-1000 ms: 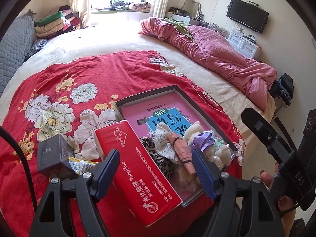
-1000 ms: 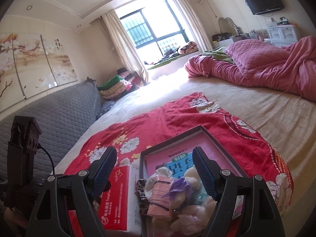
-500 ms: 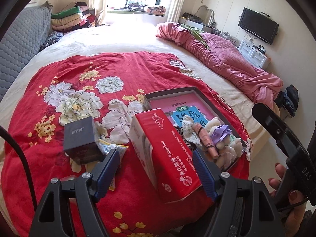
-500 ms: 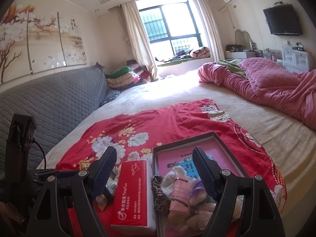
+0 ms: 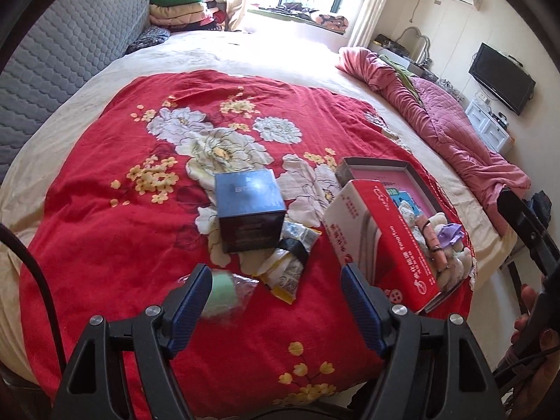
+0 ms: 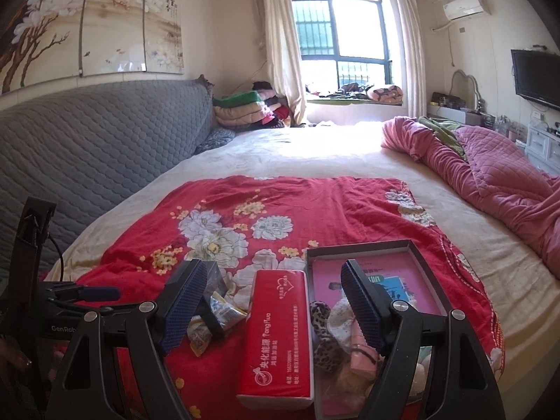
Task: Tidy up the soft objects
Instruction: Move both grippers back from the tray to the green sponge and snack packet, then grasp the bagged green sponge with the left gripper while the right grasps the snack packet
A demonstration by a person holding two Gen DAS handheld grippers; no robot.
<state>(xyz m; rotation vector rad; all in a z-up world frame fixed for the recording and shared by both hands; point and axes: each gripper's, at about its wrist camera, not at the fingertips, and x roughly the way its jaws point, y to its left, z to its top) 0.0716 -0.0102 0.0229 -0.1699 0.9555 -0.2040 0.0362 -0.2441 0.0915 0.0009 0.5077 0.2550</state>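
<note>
A grey tray (image 5: 409,169) with a pink book in it lies at the right of the red floral blanket (image 5: 140,217). Soft items (image 5: 437,241) are heaped in its near end: a leopard scrunchie (image 6: 322,336), a pink piece (image 6: 364,350) and a purple one. A red tissue pack (image 5: 381,238) lies along the tray's left side. My left gripper (image 5: 276,297) hangs open over the blanket, and a pale green soft thing in clear wrap (image 5: 224,294) lies by its left finger. My right gripper (image 6: 273,309) is open above the tissue pack (image 6: 276,336), apart from it.
A dark box (image 5: 248,210) and snack packets (image 5: 290,259) lie left of the tissue pack. A pink quilt (image 5: 455,129) is bunched at the far right, and a grey headboard (image 6: 87,147) runs along the left. A hand (image 5: 528,325) holds the right gripper at the bed's edge.
The left view has swung left: the tray slid right, the dark box and packets came to the middle, and the green wrapped thing appeared. The right view rolled level. Both grippers stayed open.
</note>
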